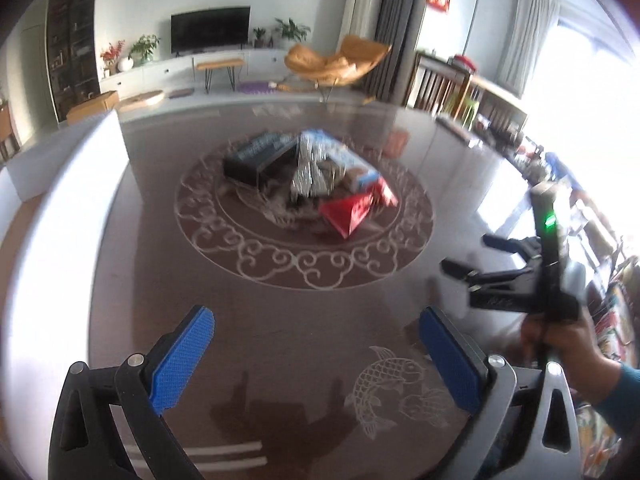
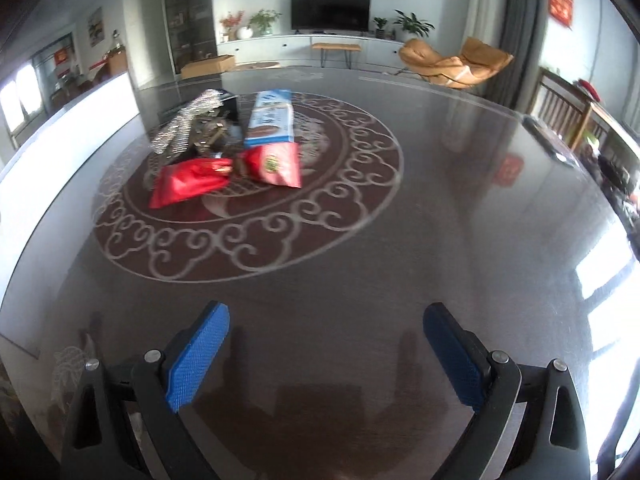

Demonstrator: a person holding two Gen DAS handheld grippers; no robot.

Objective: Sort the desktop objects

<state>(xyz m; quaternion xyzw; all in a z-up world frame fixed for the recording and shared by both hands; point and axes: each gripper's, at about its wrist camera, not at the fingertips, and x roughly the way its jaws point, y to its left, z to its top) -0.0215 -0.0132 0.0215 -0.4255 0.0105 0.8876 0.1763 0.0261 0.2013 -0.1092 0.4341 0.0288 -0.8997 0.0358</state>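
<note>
— We see a dark brown table (image 2: 460, 208) with a pale ring of curly swirls (image 2: 248, 248) on it. What colours are in the pile?

— We see a red bag (image 2: 188, 186), a blue and white box (image 2: 270, 118), a shiny silver packet (image 2: 184, 124) and a black box (image 1: 256, 156). We also see a pale fish drawing (image 1: 384, 384) on the table, and both grippers have blue dotted pads (image 2: 198, 354).

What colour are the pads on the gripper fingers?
Blue, with a fine textured grid; clearest on the right gripper's pads in the right wrist view.
</note>
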